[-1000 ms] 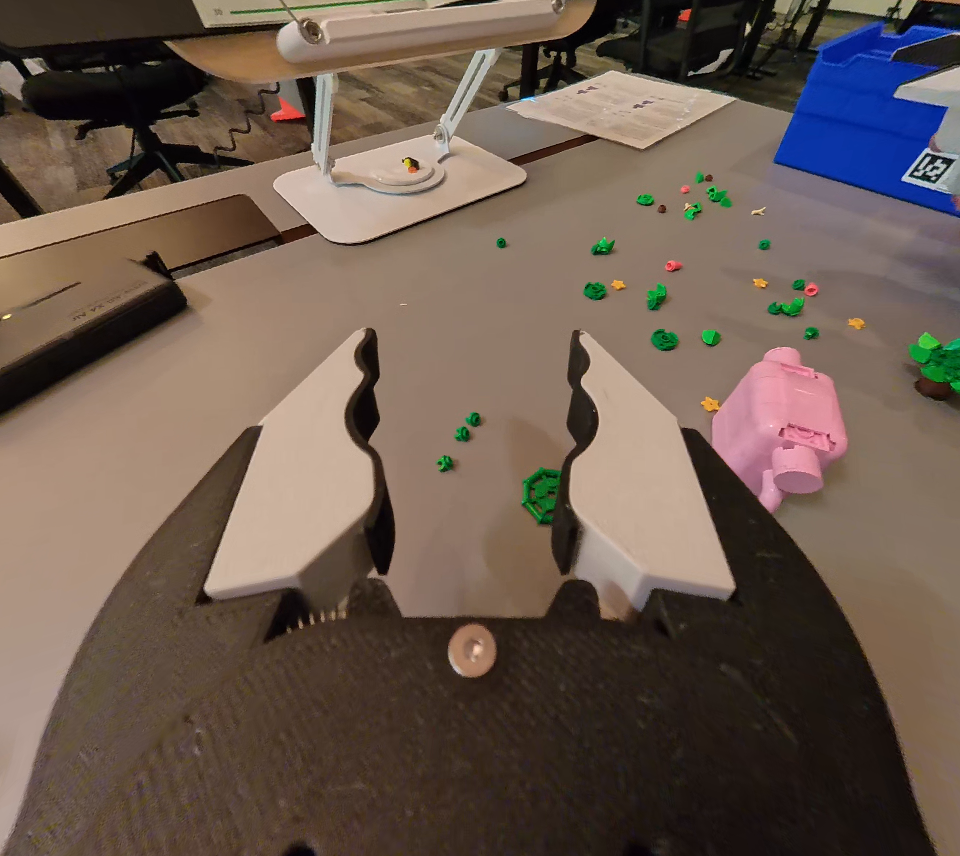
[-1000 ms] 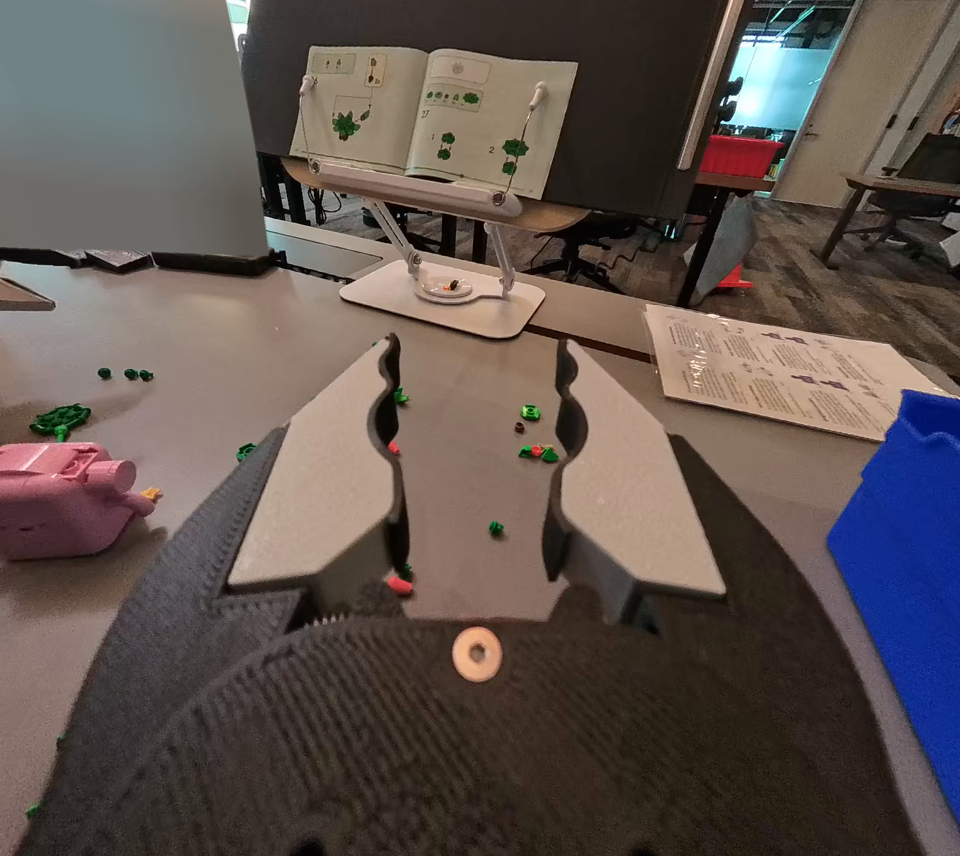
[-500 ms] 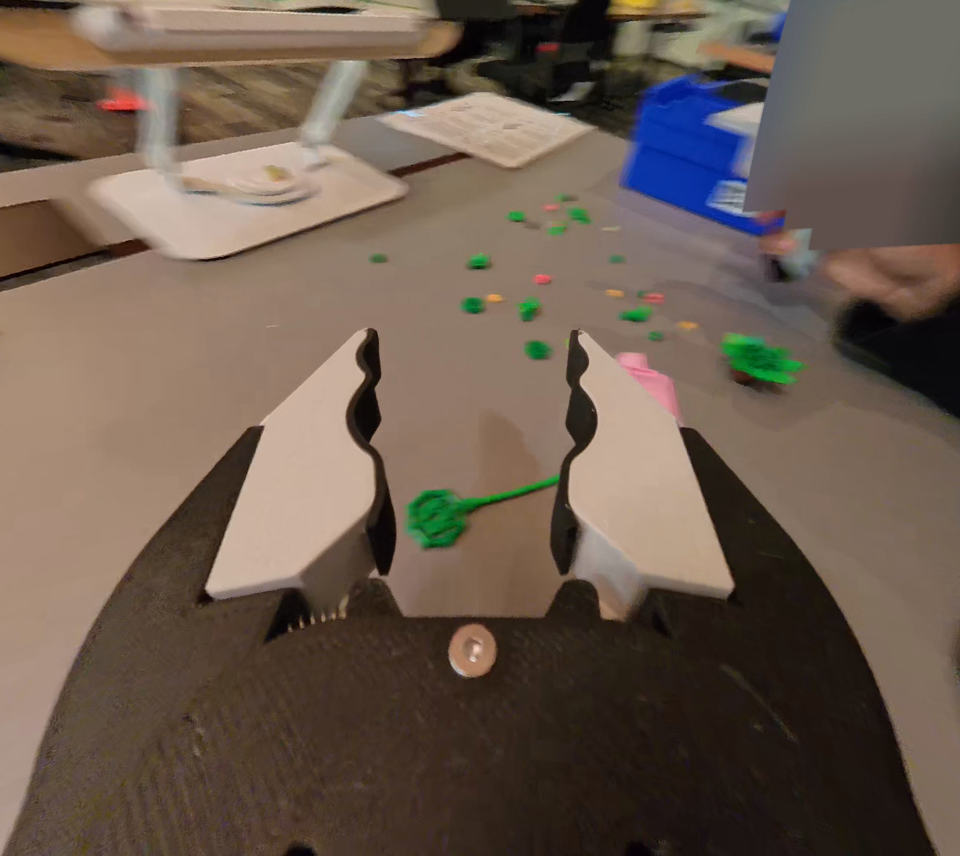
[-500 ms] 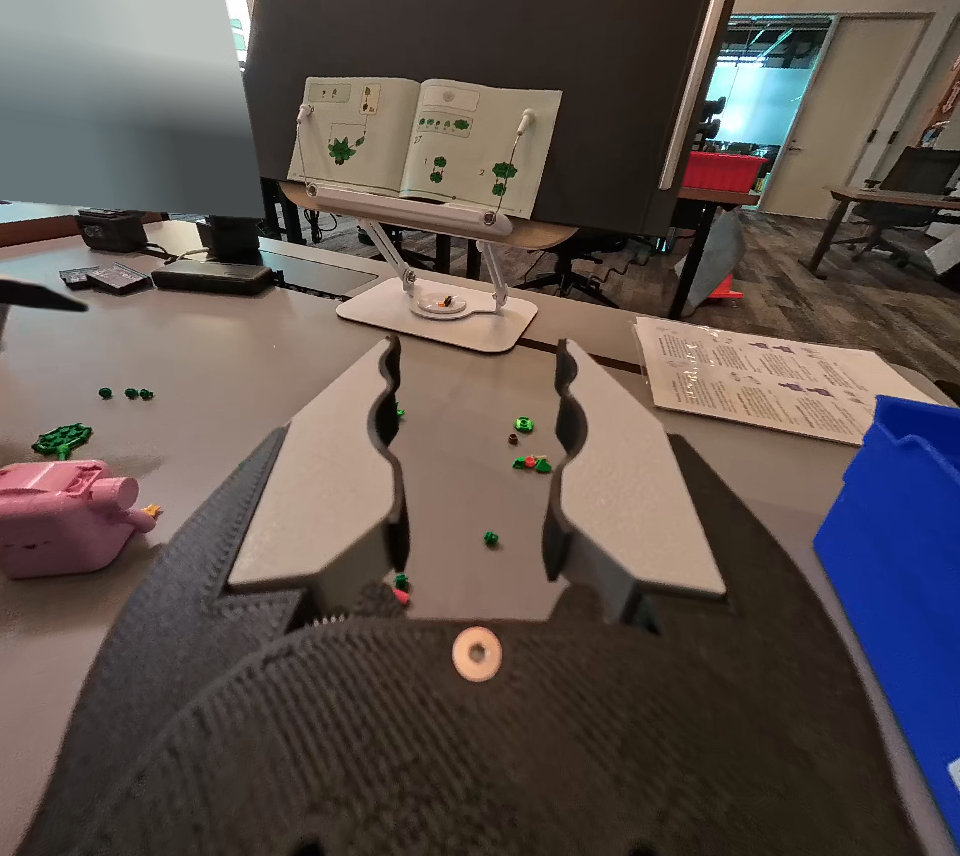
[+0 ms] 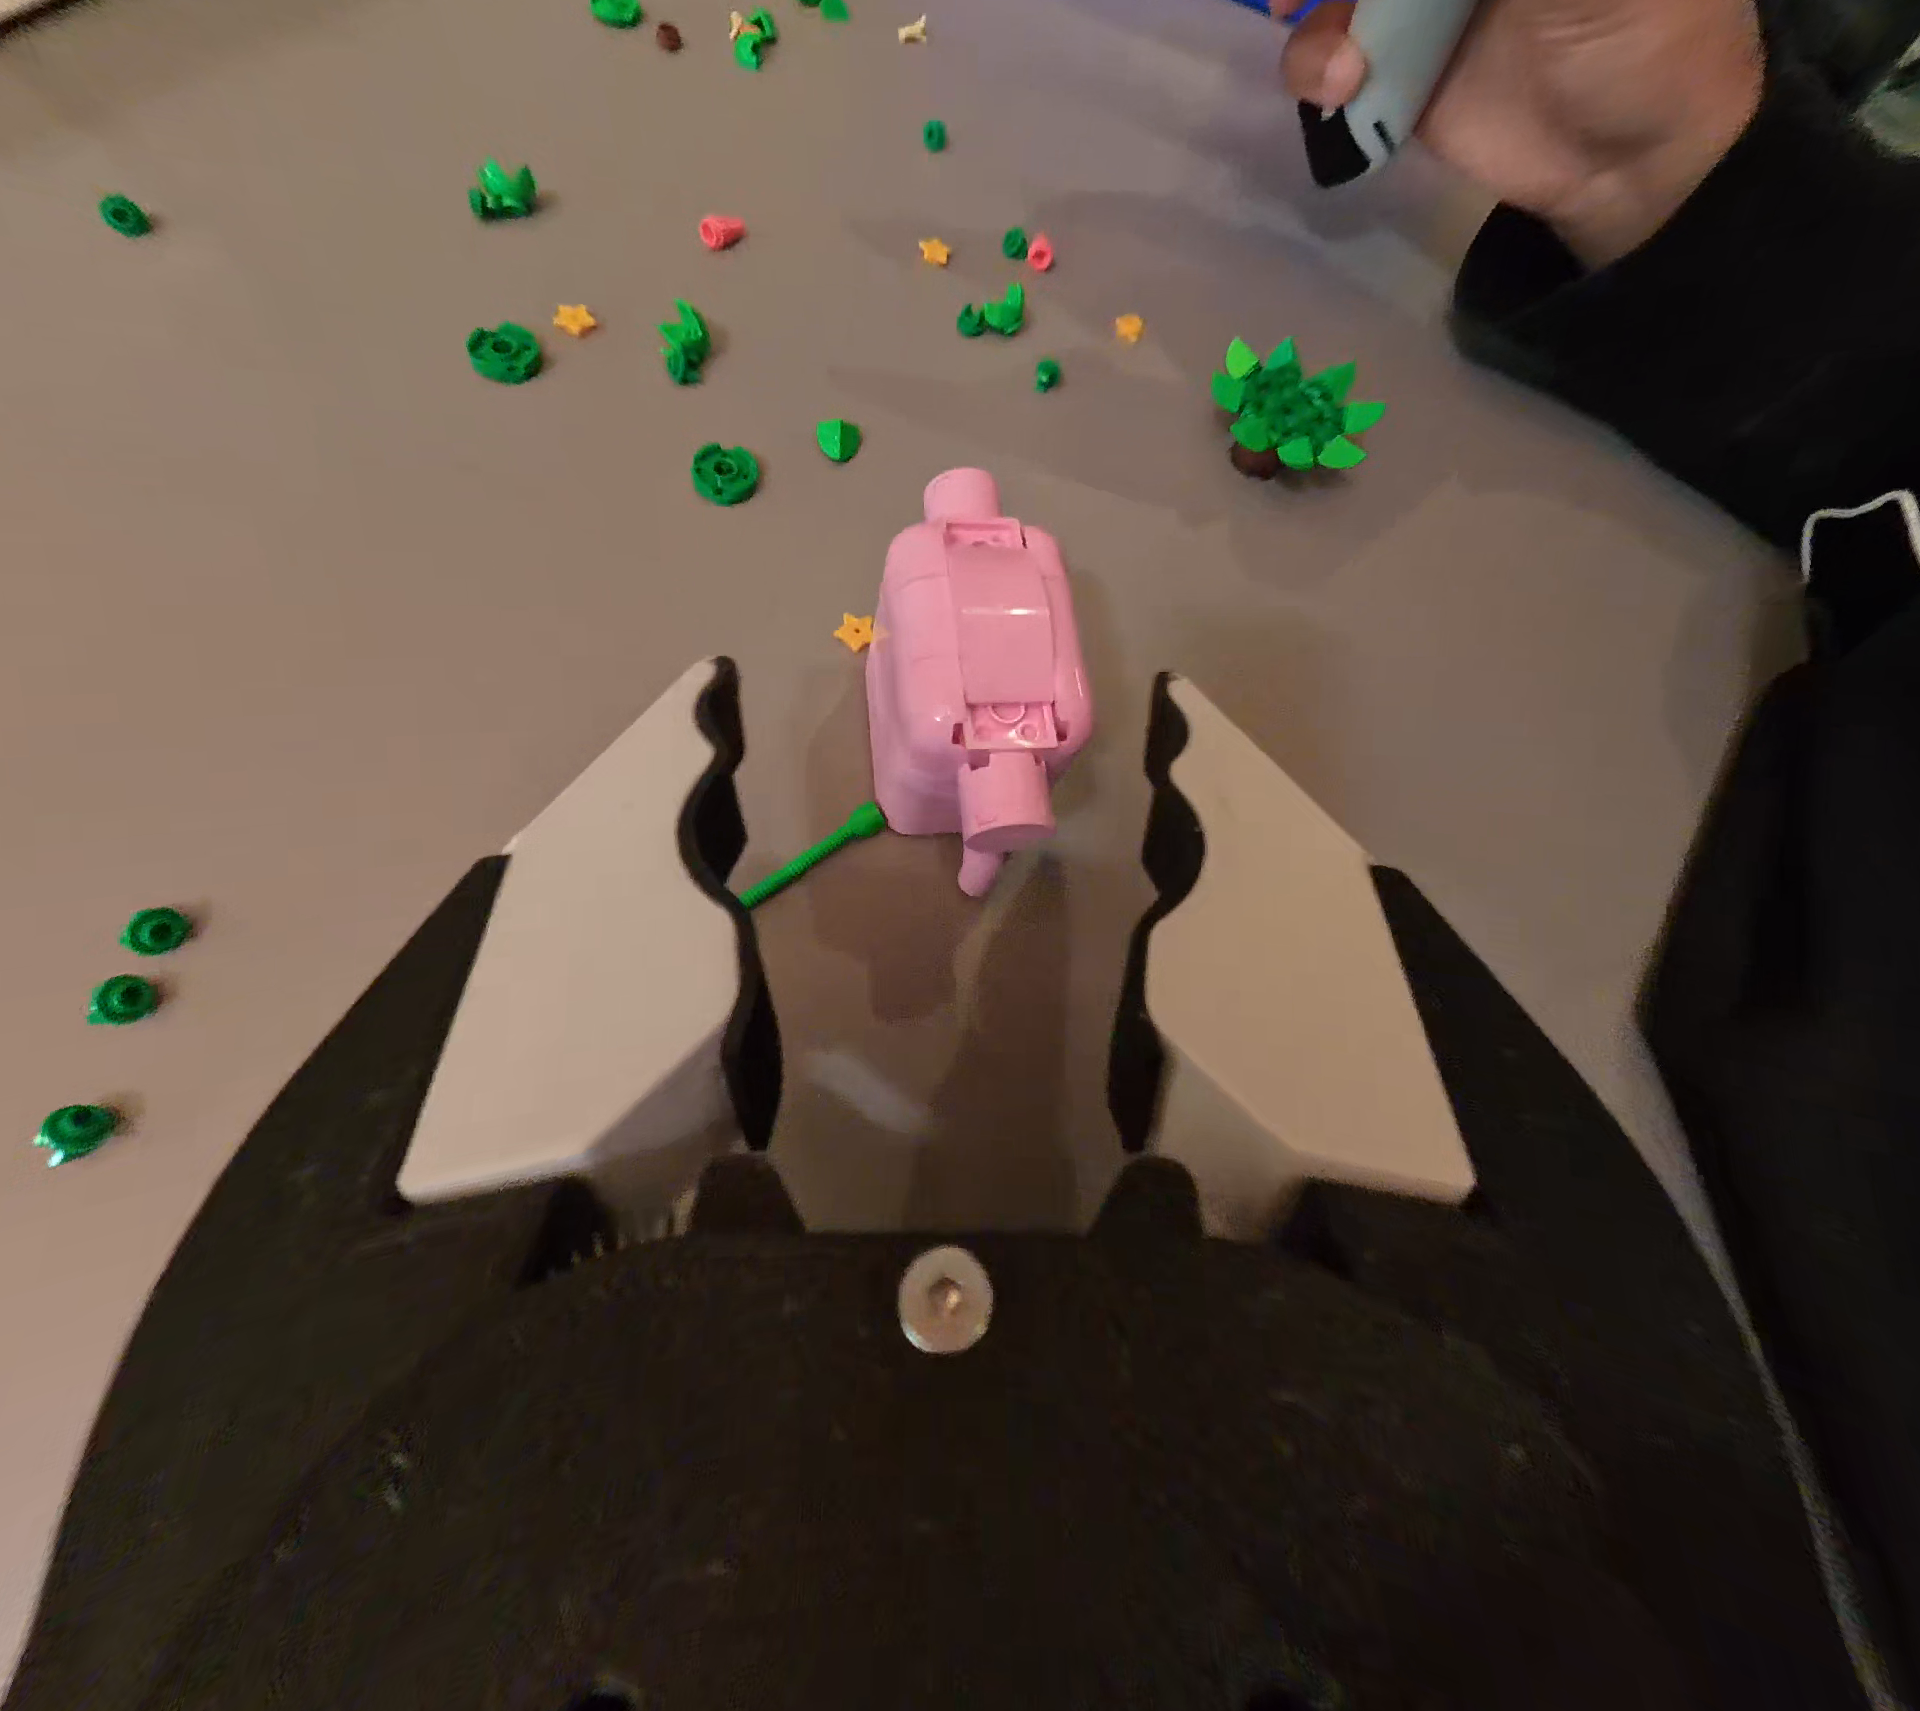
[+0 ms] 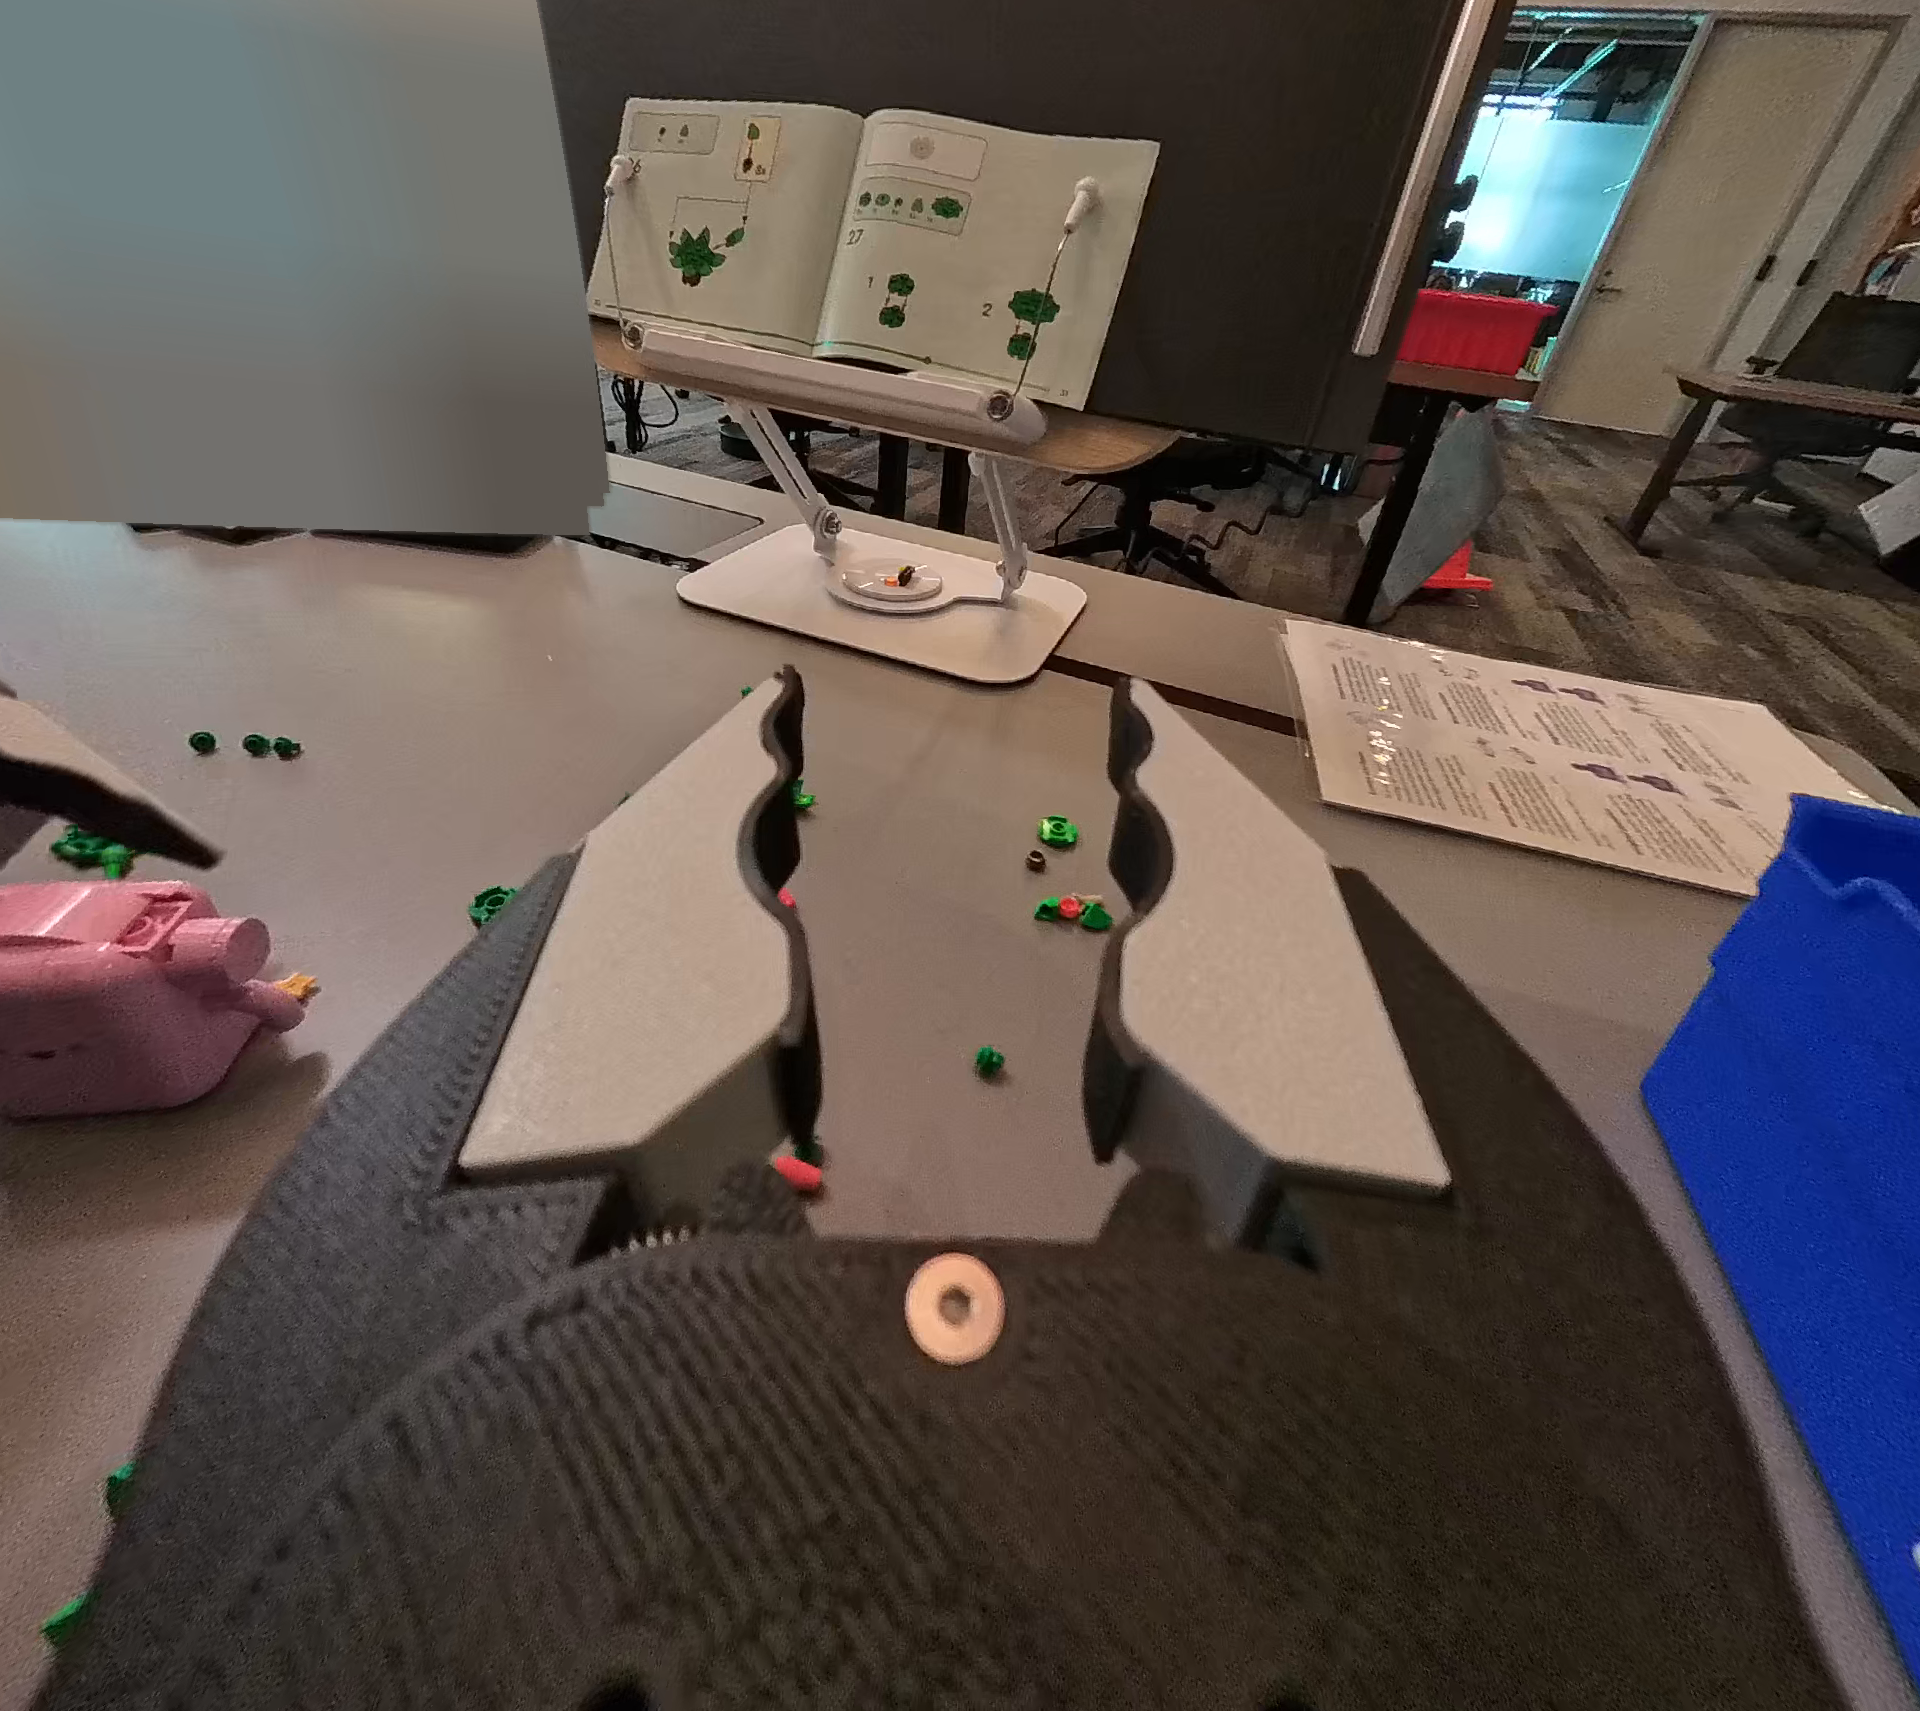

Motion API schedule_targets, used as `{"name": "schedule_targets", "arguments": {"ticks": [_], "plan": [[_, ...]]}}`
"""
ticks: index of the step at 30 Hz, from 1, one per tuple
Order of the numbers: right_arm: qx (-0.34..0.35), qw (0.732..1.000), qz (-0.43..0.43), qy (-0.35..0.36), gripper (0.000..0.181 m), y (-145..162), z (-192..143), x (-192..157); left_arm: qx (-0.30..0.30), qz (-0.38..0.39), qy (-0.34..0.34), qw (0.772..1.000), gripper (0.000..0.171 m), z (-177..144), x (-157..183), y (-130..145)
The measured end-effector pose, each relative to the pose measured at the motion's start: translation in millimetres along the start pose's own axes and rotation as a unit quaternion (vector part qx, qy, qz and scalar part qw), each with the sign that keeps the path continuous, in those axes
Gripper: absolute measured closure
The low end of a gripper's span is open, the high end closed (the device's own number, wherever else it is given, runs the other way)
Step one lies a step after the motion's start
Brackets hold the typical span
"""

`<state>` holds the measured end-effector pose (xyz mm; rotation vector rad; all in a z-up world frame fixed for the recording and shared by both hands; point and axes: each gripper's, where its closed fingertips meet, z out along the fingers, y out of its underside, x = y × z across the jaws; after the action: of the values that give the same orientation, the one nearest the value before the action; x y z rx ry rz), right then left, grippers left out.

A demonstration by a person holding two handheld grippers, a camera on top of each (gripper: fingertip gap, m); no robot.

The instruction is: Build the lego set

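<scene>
the pink lego body (image 5: 977,685) lies on its side on the counter (image 5: 312,622), just ahead of the left hand-held gripper (image 5: 940,695), whose jaws are wide apart and empty. centre them on its flanks, clear of the green stem (image 5: 810,861). the right hand-held gripper (image 6: 956,705) also gapes, empty.

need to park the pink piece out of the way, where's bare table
Bare table lies left of the pink piece, between the scattered green bits and the three green studs. Also bare right of it, below the leafy plant. Beyond the pink piece it is crowded.
</scene>
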<state>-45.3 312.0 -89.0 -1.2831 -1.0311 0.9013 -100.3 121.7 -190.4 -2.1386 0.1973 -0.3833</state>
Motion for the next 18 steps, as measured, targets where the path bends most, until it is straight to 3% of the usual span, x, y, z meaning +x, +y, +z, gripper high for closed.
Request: {"name": "schedule_targets", "arguments": {"ticks": [3,7,18], "plan": [[-0.005,1.000,-0.005,0.000,0.124,2.4,0.8,-0.8,-0.022,0.002,0.004,1.000,0.108,4.4,2.6,6.7],[-0.001,1.000,-0.005,-0.008,0.124,0.2,0.5,-5.9,-0.022,0.005,0.012,1.000,0.135,3.8,6.4,6.7],[-0.004,1.000,-0.025,-0.010,0.125,0.4,0.6,-9.9,-0.021,0.022,0.010,0.999,0.136,1.4,4.4,6.7]]}}
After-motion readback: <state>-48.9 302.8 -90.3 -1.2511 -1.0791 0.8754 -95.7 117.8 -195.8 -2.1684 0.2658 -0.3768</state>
